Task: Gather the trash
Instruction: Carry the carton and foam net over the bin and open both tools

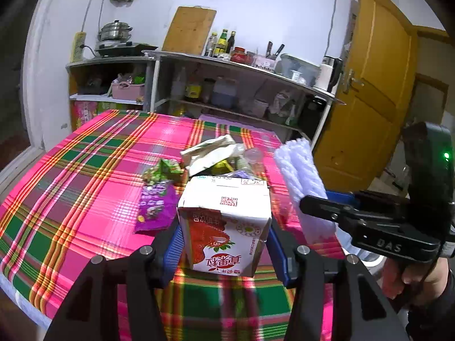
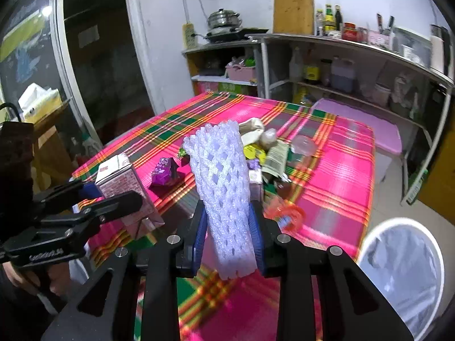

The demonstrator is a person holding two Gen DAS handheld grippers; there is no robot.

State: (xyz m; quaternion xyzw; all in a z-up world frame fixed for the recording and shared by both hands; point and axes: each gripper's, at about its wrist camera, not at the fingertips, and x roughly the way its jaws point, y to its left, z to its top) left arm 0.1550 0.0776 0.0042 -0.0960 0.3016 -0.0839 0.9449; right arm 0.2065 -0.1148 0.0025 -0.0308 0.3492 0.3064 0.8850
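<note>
White foam netting sleeve (image 2: pixel 224 199) pinched upright in right gripper (image 2: pixel 229 227); base blurred | left gripper (image 1: pixel 224 244) clamps boxy strawberry drink carton (image 1: pixel 224 221) | crumpled wrappers (image 1: pixel 159 196) on plaid cloth (image 1: pixel 85 176)

I stood in a home kitchen: a steamer pot (image 1: pixel 114 30) sat on a cooktop, sauce bottles (image 1: pixel 224 42) and knives (image 1: pixel 273 51) lined the shelf (image 1: pixel 227 65), a cutting board (image 1: pixel 189 29) leaned against the wall.

on my worktop (image 1: pixel 85 170) the wrapper heap (image 1: pixel 210 156) lies behind the carton (image 1: pixel 224 227) in my left tool (image 1: pixel 224 244), the foam net (image 2: pixel 227 199) in my right tool (image 2: pixel 229 227) stands right of it, and the bin (image 2: pixel 403 270) sits on the floor beyond the worktop's right edge.
</note>
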